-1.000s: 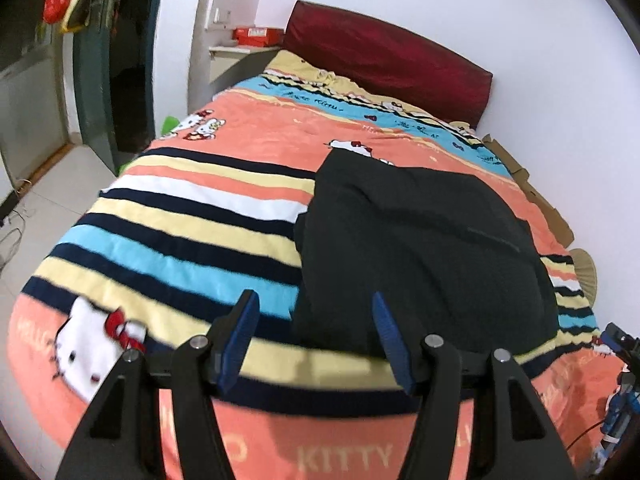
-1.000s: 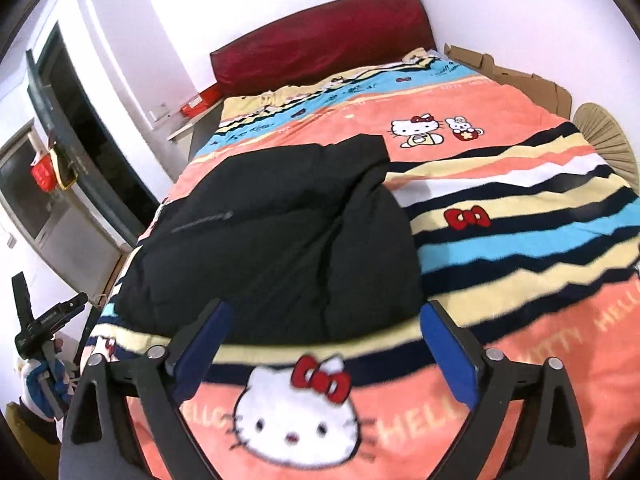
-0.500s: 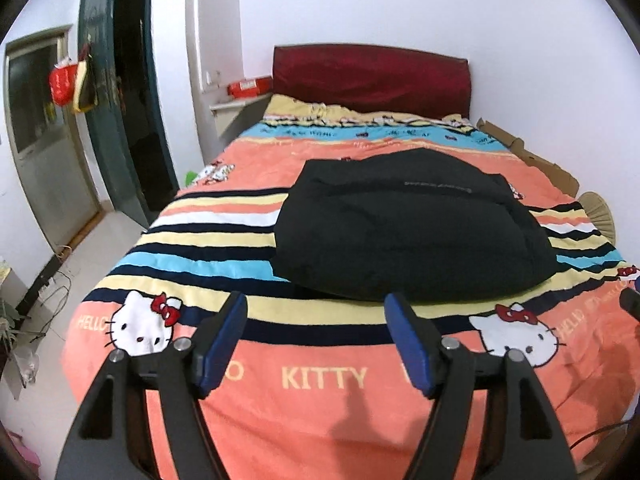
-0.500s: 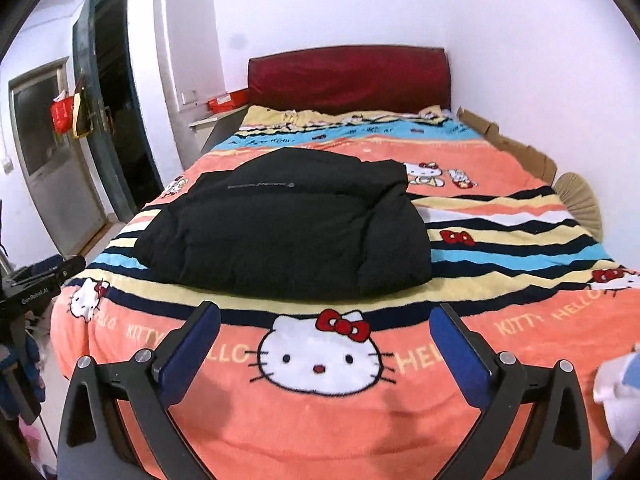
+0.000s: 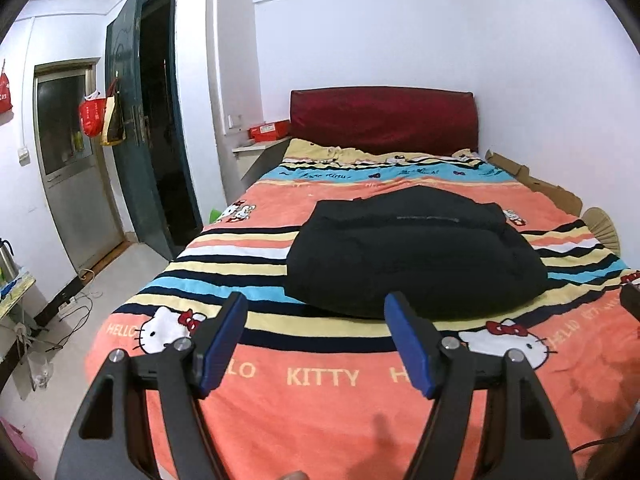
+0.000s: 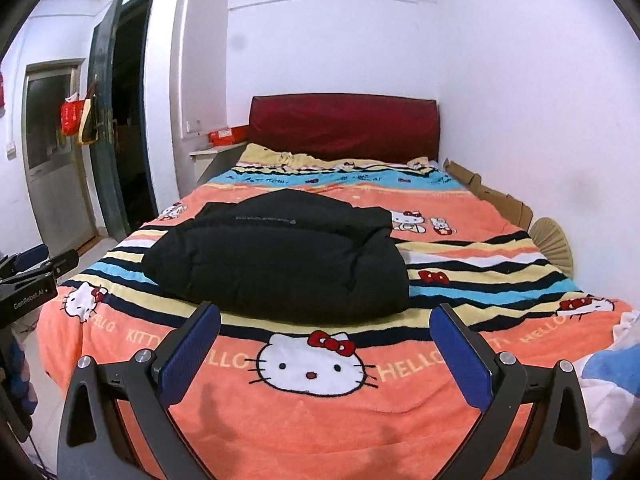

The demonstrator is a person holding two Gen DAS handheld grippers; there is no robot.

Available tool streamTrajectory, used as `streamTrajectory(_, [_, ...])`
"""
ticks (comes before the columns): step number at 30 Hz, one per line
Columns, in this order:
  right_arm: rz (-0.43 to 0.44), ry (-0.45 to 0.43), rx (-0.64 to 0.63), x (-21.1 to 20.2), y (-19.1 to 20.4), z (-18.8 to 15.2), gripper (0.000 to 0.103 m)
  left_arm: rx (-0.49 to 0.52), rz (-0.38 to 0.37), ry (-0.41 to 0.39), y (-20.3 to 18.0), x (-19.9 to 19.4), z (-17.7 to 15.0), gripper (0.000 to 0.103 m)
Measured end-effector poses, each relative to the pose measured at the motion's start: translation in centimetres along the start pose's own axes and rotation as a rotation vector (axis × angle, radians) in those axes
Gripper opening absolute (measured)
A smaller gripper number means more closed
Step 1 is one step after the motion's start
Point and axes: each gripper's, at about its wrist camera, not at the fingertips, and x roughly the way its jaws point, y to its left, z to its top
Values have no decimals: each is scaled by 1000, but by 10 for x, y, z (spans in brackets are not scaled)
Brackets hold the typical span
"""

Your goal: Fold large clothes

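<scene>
A black padded jacket (image 5: 412, 256) lies folded in a thick bundle in the middle of the bed; it also shows in the right wrist view (image 6: 280, 264). My left gripper (image 5: 318, 312) is open and empty, held back from the jacket over the foot of the bed. My right gripper (image 6: 326, 322) is open wide and empty, also short of the jacket. The left gripper's body (image 6: 28, 280) shows at the left edge of the right wrist view.
The bed carries a striped Hello Kitty blanket (image 5: 320, 380) and a dark red headboard (image 5: 384, 120). Flattened cardboard (image 5: 552, 192) lines the right wall. An open dark door (image 5: 132, 140) and a floor with cables (image 5: 76, 312) are on the left. White and blue cloth (image 6: 612, 384) lies at right.
Both grippers have pulled back and up from the jacket toward the foot of the bed. The jacket lies as before. Both stay open.
</scene>
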Motion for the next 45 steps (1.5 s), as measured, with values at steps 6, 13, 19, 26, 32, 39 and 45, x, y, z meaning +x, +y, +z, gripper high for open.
streamTrajectory(6, [-1,-22,2,-9,-1,-1,103,-3,-6,-11,2,-10,-4,70])
streamTrajectory(13, [-12,-35,-19,-14,2,-3,103,-15,-1,-20,8,-17,-8,70])
streamTrajectory(19, [-12,-37,-22,-15,2,-5,103,-17,6,-8,12,-14,-14,70])
streamTrajectory(26, [-17,-21,-14,-10,-2,-10,103,-16,2,23,14,-6,-22,70])
streamTrajectory(32, [-29,8,-10,1,-6,-17,103,-5,2,43,12,3,-27,70])
streamTrajectory(39, [-41,35,1,11,-13,-23,103,7,-7,68,8,14,-32,70])
streamTrajectory(45, [-50,53,8,17,-17,-27,103,15,-19,83,7,20,-35,70])
